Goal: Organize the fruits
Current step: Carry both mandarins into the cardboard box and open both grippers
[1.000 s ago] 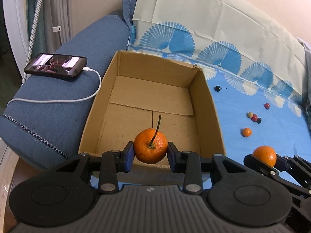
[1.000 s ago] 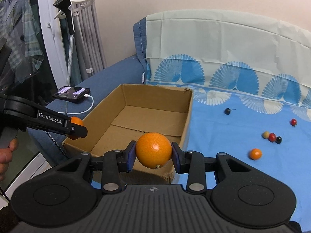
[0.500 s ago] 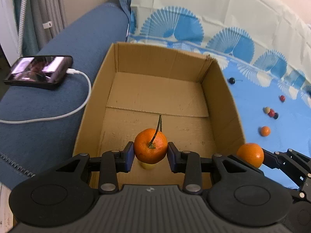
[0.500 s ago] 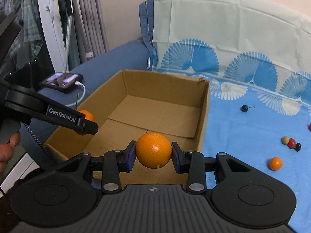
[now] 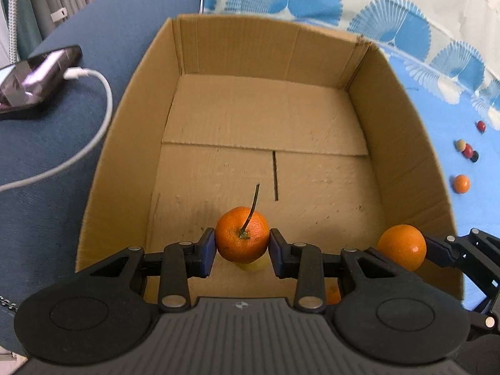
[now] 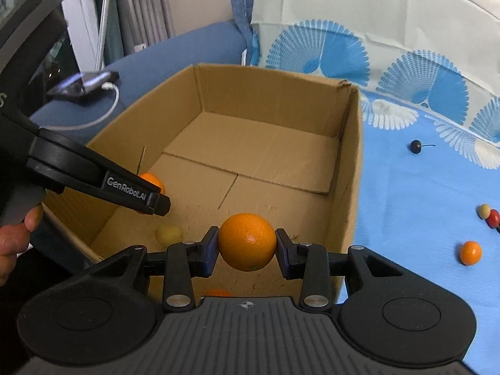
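Your left gripper (image 5: 242, 247) clamps a stemmed orange mandarin (image 5: 242, 238) over the open brown cardboard box (image 5: 403, 143), its thin stem pointing toward the far wall; your right gripper (image 6: 247, 247) pinches a smooth round orange (image 6: 247, 241) above the box's near right corner.

A stemmed orange mandarin (image 5: 242, 239) is held over the near end of the open brown cardboard box (image 5: 403, 143), and a round smooth orange (image 6: 247, 241) is held just to its right. A small pale yellow fruit (image 6: 168, 234) is seen on the box floor below. Small round fruits (image 6: 470, 252) are scattered on the blue patterned cloth (image 6: 422, 193) right of the box.
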`<act>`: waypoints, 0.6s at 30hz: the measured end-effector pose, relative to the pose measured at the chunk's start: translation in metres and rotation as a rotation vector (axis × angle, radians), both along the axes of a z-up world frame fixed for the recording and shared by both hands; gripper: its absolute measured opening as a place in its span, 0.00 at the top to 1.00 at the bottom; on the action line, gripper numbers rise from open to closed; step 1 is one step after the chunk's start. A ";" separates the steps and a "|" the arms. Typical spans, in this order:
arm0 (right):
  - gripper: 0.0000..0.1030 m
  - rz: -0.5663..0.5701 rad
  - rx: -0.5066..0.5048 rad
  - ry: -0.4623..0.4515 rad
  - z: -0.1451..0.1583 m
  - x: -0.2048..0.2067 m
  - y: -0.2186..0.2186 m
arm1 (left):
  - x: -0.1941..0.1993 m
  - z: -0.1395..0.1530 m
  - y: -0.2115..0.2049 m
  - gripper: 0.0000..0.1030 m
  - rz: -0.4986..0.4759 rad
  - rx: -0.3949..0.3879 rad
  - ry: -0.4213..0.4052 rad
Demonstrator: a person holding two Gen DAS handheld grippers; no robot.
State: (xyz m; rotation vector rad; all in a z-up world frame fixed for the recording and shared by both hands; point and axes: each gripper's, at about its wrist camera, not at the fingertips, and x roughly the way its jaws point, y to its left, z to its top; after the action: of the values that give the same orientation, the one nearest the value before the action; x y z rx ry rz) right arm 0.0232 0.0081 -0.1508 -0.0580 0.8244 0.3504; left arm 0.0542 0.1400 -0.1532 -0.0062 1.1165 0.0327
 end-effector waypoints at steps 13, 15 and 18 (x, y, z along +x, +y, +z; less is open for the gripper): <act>0.50 0.029 -0.048 -0.019 -0.001 0.001 0.003 | 0.003 -0.012 0.005 0.11 0.001 0.004 0.015; 0.30 0.032 -0.064 -0.052 0.007 -0.005 0.003 | -0.003 -0.002 0.006 0.00 0.028 0.025 -0.037; 0.13 0.041 -0.096 -0.104 0.023 -0.022 0.001 | -0.012 0.011 0.004 0.00 0.013 0.062 -0.042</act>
State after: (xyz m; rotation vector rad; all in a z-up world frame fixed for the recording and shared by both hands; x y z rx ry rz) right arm 0.0013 0.0089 -0.1275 -0.1817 0.7379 0.3437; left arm 0.0421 0.1439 -0.1422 0.0407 1.0730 0.0788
